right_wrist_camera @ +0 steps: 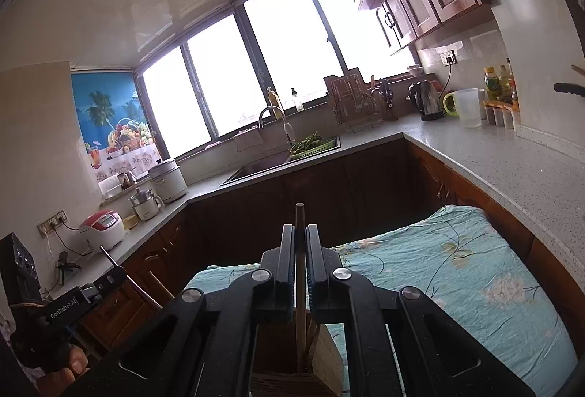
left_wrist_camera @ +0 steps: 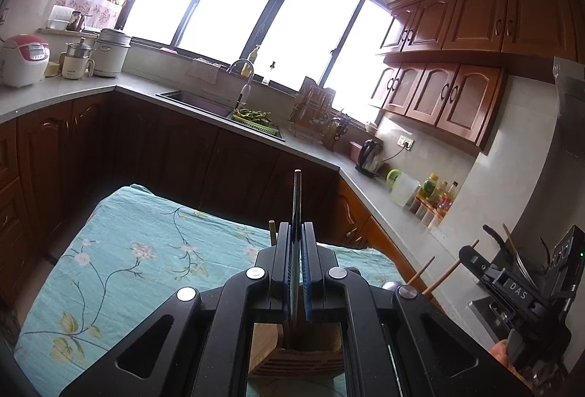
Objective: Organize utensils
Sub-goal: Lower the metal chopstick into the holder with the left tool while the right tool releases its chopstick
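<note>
i'm pinching a thin, flat, dark metal utensil handle in my left gripper, its jaws closing tight on it, above the slotted wooden utensil block near the front edge of the floral teal cloth-covered table. my right gripper is clamping a slim brown wooden stick (a chopstick, i'm guessing) over the same block. both are probably handling light and stiff; the metal is likely slippery, so i'm holding mid-shaft.

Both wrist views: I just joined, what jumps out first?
In each view a hand-held gripper fills the foreground. The left hand-held gripper is shut on a thin dark-blue utensil, the right hand-held gripper on a wooden chopstick, both upright over a wooden utensil holder on the floral tablecloth. Behind glare bright windows.
</note>
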{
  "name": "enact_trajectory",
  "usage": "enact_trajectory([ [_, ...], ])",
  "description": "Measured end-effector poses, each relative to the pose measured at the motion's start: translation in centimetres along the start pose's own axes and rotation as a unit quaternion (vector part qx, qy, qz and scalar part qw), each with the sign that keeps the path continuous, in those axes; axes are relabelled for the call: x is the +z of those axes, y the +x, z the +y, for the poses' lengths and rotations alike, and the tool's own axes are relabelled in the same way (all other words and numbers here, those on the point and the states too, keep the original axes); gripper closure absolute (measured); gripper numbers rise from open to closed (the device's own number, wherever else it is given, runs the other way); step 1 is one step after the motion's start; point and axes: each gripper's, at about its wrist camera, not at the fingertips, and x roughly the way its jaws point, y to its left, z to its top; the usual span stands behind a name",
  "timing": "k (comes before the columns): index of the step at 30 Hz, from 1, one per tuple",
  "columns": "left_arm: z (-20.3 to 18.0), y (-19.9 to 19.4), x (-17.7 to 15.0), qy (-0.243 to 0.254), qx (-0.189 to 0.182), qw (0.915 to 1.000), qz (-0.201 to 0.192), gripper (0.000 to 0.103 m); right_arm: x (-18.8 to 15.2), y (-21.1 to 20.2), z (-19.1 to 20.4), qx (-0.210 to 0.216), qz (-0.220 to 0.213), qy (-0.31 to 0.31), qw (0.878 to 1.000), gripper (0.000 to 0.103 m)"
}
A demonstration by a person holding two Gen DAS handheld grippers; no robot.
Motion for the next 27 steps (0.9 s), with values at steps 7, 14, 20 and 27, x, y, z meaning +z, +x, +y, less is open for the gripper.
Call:
enact_trajectory([
  [7, 0.2, 3.3, -2.5, 0.009, 0.009, 0.9994, 0.031, 0.100, -2.2, 1.9, -0.7, -0.006, 0.035, 0.006, 0.999, 0.098],
  [14, 1.1, 4.3, -1.7, 0.013, 0.008, 0.9983, 0.057, 0.099, -2.0, 1.9, -1.3, -0.006, 0.043, 0.009, 0.999, 0.097],
  [20, 1.2, 4.9, -0.3, 0.013, 0.008, 0.9979, 0.063, 0.099, -1.8, 2.1, -1.1, -0.006, 0.048, 0.012, 0.999, 0.097],
  [27, 1.4, 5.2, -0.1, 0.016, 0.008, 0.9975, 0.068, 0.099, -1.8, 2.2, -1.1, -0.007, 0.053, 0.009, 0.999, 0.097],
])
